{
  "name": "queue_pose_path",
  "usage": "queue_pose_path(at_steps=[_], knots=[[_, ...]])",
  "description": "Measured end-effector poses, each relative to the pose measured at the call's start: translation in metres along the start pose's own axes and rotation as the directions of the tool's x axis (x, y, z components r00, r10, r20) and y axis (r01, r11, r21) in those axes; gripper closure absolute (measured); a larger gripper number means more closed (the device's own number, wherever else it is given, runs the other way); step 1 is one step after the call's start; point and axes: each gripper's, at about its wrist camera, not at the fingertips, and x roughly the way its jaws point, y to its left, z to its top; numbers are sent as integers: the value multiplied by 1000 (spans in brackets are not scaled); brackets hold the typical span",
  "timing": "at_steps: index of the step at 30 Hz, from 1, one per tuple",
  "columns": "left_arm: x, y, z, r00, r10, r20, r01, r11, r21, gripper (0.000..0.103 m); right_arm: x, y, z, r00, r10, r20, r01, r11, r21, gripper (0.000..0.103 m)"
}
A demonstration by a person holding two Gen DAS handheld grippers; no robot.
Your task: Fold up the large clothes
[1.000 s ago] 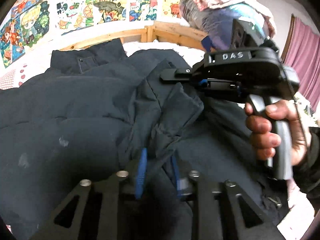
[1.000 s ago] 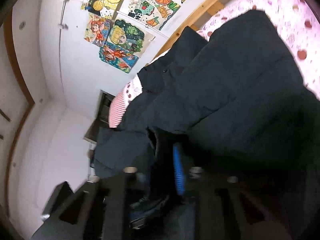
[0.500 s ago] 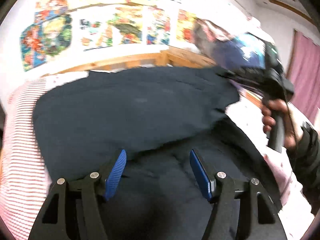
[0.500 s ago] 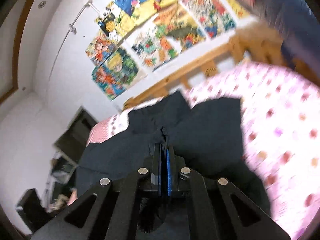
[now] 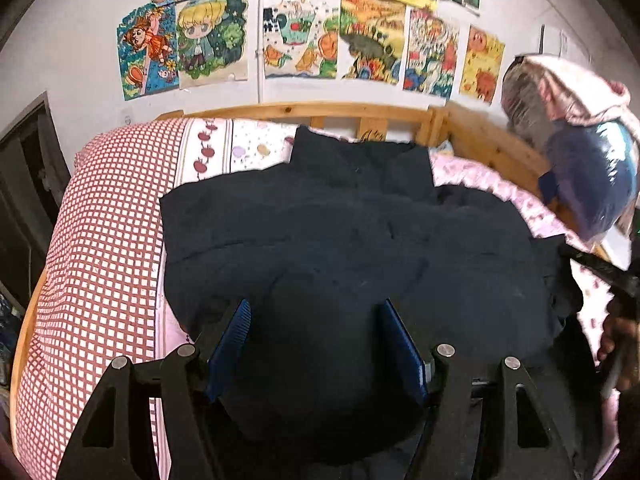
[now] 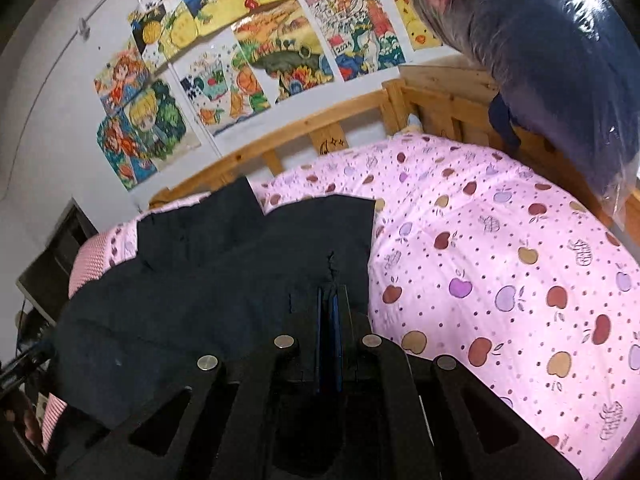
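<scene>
Lying across the frame's middle on the pink apple-print quilt [image 6: 500, 280], the puffy dark navy jacket [image 5: 340, 248] is looking soft, bulky; best gripped by its hem. Left gripper [image 5: 316, 344] is gaping wide, right gripper [image 6: 329, 320] is pinching jacket fabric.

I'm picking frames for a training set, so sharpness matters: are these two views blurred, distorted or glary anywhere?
Left wrist view: sharp, with strong fisheye bending of the wooden bed frame and dark corner vignetting; the dark jacket shows little fold detail. Right wrist view: also sharp and tilted, with glare on the plastic-wrapped bundle.
</scene>
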Motion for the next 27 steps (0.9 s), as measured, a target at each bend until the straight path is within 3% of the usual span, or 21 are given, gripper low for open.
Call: queue_pose_path(at_steps=[2, 4, 5, 6, 9, 13, 20, 27], knots=[[7, -3, -4, 1000, 16, -13, -16, 1000, 8, 34, 1, 4, -5, 1000, -21, 0, 21, 999, -26, 89], [15, -4, -7, 999, 35, -27, -35, 999, 16, 30, -5, 10, -11, 998, -58, 25, 60, 995, -82, 67], [18, -5, -9, 998, 45, -36, -45, 999, 15, 29, -9, 15, -13, 997, -67, 44, 72, 991, -111, 50], [22, -5, -11, 997, 53, -47, -53, 999, 11, 28, -14, 18, -18, 996, -69, 64, 78, 987, -138, 46], [31, -4, -14, 994, 85, -72, -84, 996, 13, 24, -28, 35, -24, 992, -53, 111, 79, 966, -246, 46], [39, -5, -20, 991, 108, -81, -107, 994, 20, 21, -15, 56, -32, 998, -54, 42, 65, 932, -356, 46], [56, -6, -29, 985, 135, -104, -132, 991, 32, 15, 27, 44, -52, 994, -69, -81, 37, 938, -344, 45], [64, -10, -41, 983, 157, -99, -154, 987, 38, 11, 44, 37, -74, 994, -48, -99, 11, 940, -341, 42]])
